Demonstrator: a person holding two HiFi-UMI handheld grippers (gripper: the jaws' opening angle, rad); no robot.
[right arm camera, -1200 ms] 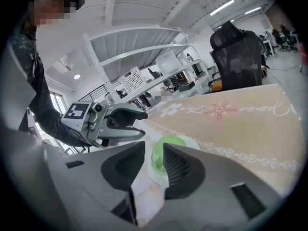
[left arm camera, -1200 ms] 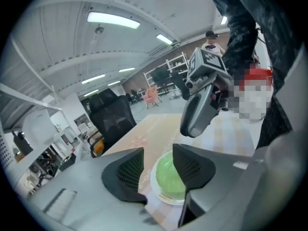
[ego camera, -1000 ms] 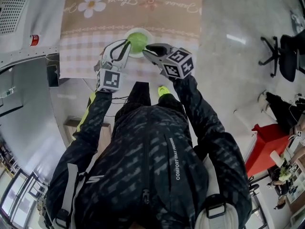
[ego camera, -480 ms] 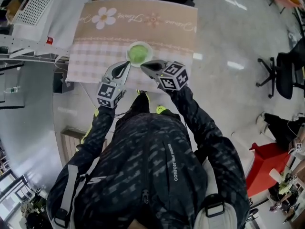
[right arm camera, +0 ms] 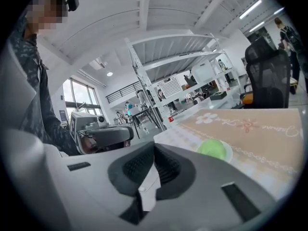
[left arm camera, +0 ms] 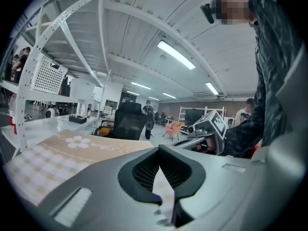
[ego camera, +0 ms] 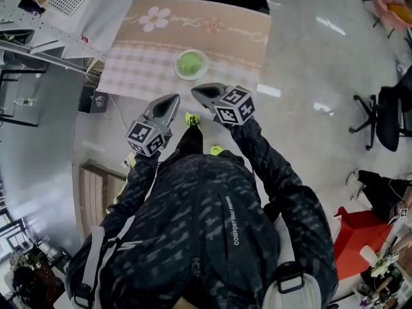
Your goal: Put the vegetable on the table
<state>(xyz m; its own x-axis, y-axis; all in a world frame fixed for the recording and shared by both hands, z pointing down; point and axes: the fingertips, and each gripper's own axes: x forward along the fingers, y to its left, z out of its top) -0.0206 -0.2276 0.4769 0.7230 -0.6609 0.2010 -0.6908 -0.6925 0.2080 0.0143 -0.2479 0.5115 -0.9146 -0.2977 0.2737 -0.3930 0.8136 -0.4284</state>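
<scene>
Vegetable [ego camera: 190,62] is sitting on plate [ego camera: 178,73], table [ego camera: 145,66] ahead; you are holding left gripper [ego camera: 174,98], right gripper [ego camera: 196,91] closed, empty.

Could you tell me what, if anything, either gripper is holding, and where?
Nothing: the left gripper and right gripper are shut, empty; the vegetable lies on its plate.

The round leafy vegetable [ego camera: 190,63] is pale green, its small round plate [ego camera: 177,70] white. The cloth-covered tabletop [ego camera: 145,73] is beige with a white flower and pink-white checks. My left tongs [ego camera: 172,99] and right tongs [ego camera: 196,91] are grey, with black-and-white marker squares.
</scene>
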